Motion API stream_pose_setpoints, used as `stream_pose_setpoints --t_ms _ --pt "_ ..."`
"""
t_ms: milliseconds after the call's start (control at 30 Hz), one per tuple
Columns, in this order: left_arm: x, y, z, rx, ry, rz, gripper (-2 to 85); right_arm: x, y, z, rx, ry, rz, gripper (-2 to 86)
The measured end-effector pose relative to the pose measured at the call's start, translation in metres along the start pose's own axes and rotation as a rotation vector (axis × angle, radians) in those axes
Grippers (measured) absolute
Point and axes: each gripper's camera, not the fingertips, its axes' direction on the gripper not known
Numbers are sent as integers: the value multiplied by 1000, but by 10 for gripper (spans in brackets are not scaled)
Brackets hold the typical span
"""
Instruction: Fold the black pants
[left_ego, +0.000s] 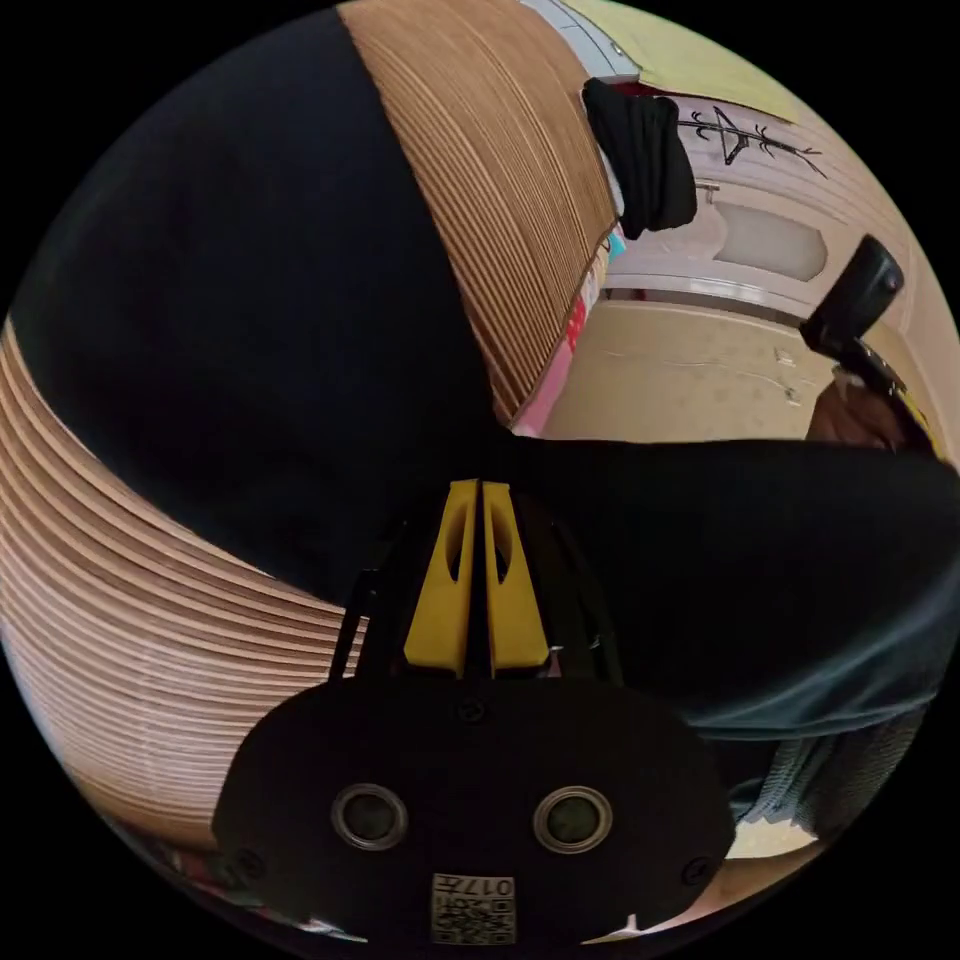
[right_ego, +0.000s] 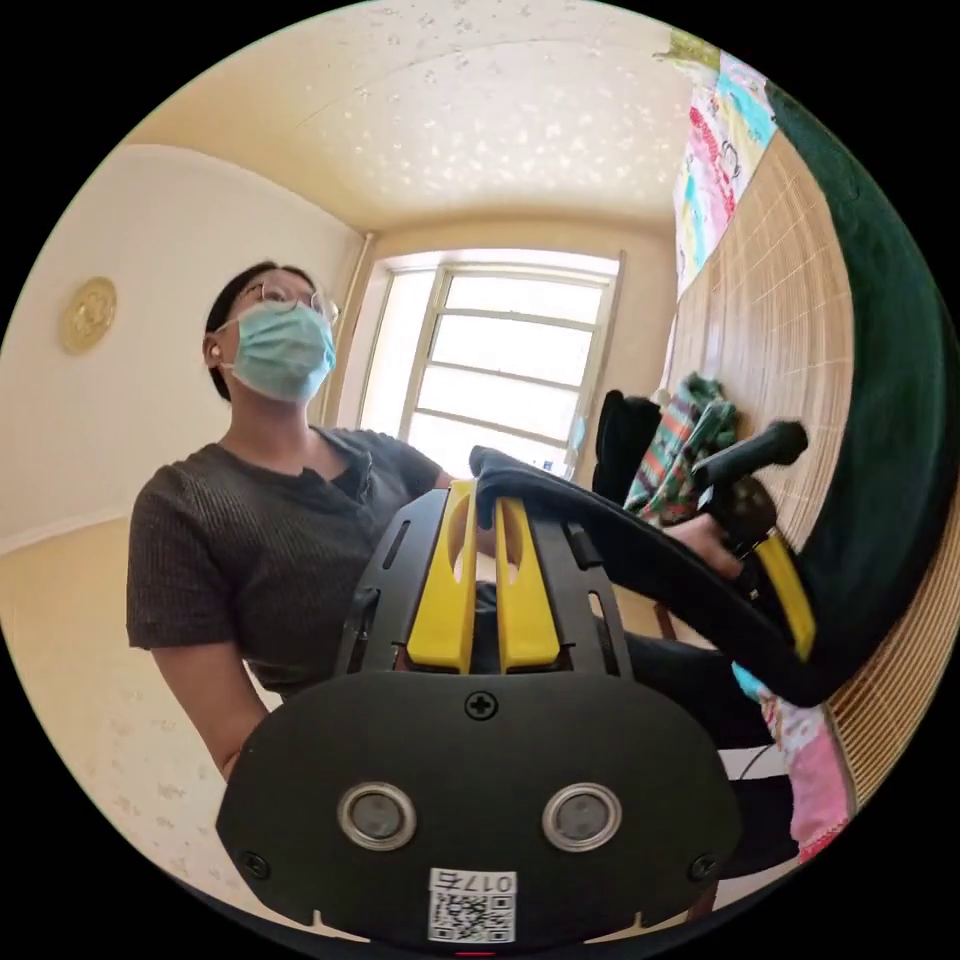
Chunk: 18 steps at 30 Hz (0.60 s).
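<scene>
Both tongs were pinching the pants: my left tongs (left_ego: 478, 492) had their jaws pressed together on the cloth edge, and my right tongs (right_ego: 482, 500) gripped a fold of the pants (left_ego: 250, 330). From the right tongs the pants stretched as a long band toward the left tongs, then spread over the mat (left_ego: 110, 640).

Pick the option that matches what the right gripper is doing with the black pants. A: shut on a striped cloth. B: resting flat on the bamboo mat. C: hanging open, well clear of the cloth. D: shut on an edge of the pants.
D: in the right gripper view the right gripper has its yellow jaws closed together with an edge of the black pants pinched between their tips.
</scene>
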Motion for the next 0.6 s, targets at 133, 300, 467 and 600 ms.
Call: stream_pose_setpoints --t_ms 133,300,467,600 --pt "-47 50 28 307 573 -219 -10 56 -56 -37 69 99 116 17" --pt "-73 111 17 626 672 -444 -10 166 -116 -52 14 334 318 29" --pt "-73 135 -29 680 511 -448 -9 193 -137 -59 13 388 360 83" --pt "-62 146 -76 740 367 -406 -8 143 -113 -42 -55 374 274 72"
